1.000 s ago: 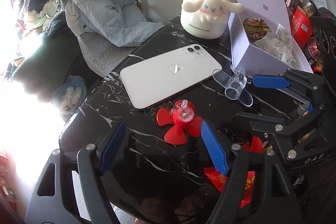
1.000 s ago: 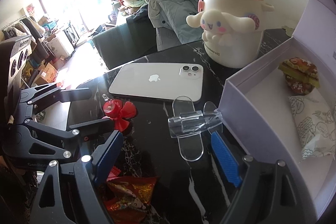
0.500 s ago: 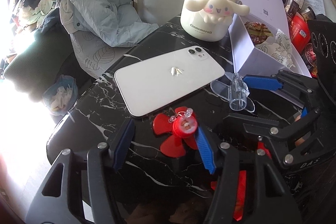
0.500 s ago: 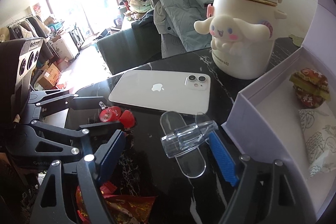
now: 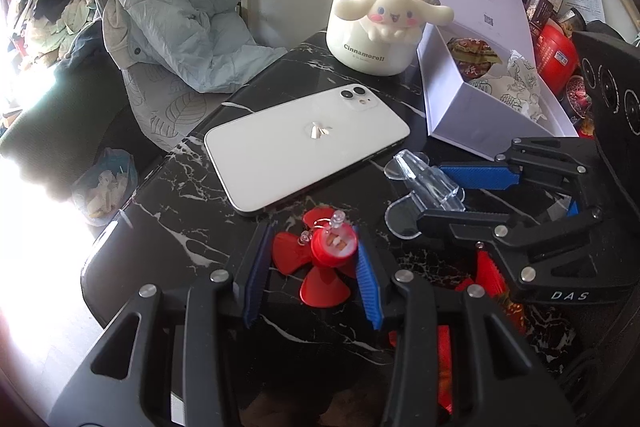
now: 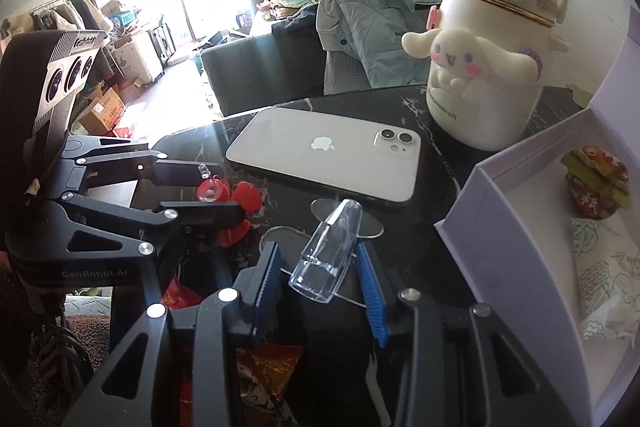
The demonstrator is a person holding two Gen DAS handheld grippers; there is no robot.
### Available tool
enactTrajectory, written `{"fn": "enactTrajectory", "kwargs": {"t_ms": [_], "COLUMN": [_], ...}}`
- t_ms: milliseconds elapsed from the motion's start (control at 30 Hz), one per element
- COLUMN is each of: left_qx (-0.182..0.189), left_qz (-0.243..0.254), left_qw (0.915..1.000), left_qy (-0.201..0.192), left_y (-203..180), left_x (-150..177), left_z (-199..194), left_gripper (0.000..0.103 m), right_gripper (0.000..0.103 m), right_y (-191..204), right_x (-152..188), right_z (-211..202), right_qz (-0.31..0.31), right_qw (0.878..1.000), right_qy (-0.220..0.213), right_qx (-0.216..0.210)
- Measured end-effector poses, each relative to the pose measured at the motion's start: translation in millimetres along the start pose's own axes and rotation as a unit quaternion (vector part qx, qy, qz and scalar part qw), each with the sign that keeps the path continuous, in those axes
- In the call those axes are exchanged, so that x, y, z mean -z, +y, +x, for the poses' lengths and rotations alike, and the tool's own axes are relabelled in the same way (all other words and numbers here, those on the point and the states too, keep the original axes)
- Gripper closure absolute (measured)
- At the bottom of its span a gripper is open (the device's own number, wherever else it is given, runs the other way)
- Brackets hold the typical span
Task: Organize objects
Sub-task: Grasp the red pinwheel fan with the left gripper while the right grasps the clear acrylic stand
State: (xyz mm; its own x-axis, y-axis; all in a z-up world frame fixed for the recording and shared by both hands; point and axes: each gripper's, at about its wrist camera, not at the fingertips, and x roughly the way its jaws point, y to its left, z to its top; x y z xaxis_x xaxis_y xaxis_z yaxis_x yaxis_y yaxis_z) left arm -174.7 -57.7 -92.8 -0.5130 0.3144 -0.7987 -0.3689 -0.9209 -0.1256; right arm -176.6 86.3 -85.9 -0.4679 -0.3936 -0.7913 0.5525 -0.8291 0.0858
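Left gripper [image 5: 312, 267] around red fan [image 5: 324, 259] on table [image 5: 168, 211]: pads near hub, contact not confirmed. Right gripper [image 6: 320, 279] around clear stand [image 6: 328, 251] beside phone [image 6: 332, 155], likewise unconfirmed. Risks: blade snap under squeeze; slick stand rotating out of pads; arms colliding, being close; phone nudged toward edge
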Motion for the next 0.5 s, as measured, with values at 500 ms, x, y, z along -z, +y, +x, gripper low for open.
{"fn": "enactTrajectory", "kwargs": {"t_ms": [500], "left_qx": [-0.005], "left_qz": [0.001], "left_qw": [1.0], "left_qy": [0.001], "left_y": [4.2], "left_x": [2.8], "left_z": [-1.9], "left_gripper": [0.058], "right_gripper": [0.049], "right_y": [-7.6], "right_x": [4.9], "right_z": [3.5], "right_qz": [0.022], "right_qw": [1.0], "right_qy": [-0.017], "right_qx": [-0.006]}}
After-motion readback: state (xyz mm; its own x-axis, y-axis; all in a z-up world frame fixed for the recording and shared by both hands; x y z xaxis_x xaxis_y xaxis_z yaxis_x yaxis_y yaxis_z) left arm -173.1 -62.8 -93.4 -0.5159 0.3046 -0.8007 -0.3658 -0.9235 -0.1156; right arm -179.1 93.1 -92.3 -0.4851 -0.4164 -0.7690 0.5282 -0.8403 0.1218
